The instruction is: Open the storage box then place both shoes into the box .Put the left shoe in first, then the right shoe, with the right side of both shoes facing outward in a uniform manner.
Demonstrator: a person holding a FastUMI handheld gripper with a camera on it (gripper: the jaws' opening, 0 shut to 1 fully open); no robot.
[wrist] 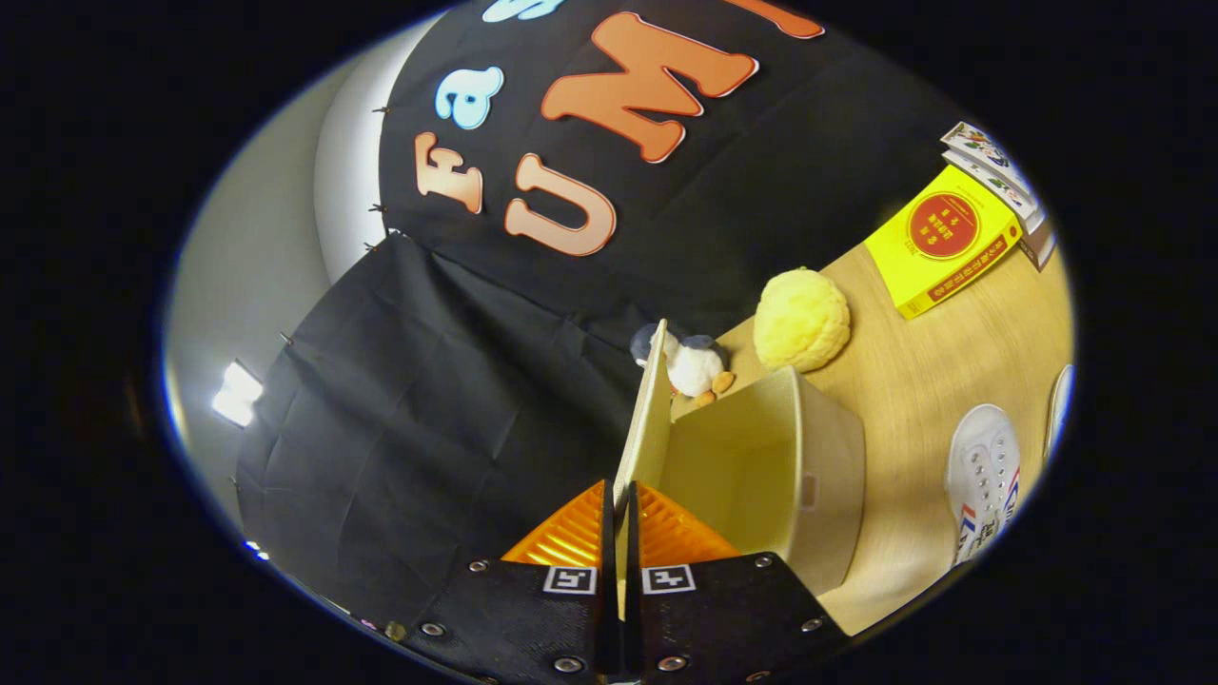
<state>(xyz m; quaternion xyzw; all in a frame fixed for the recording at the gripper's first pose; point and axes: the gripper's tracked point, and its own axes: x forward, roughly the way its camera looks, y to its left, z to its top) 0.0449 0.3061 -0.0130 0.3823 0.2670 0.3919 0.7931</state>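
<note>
Table (961, 381): box (809, 476), shoe (985, 476), book (942, 249).

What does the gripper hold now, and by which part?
The gripper is shut on the storage box's lid, pinched at its free edge.

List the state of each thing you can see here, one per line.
Gripper: shut on the lid's edge.
Cream flap lid: swung up, held between the fingers.
Cream storage box: open, nothing seen inside.
White canvas shoe: lying on the wooden table, outside the box.

No legible text on anything.
</note>
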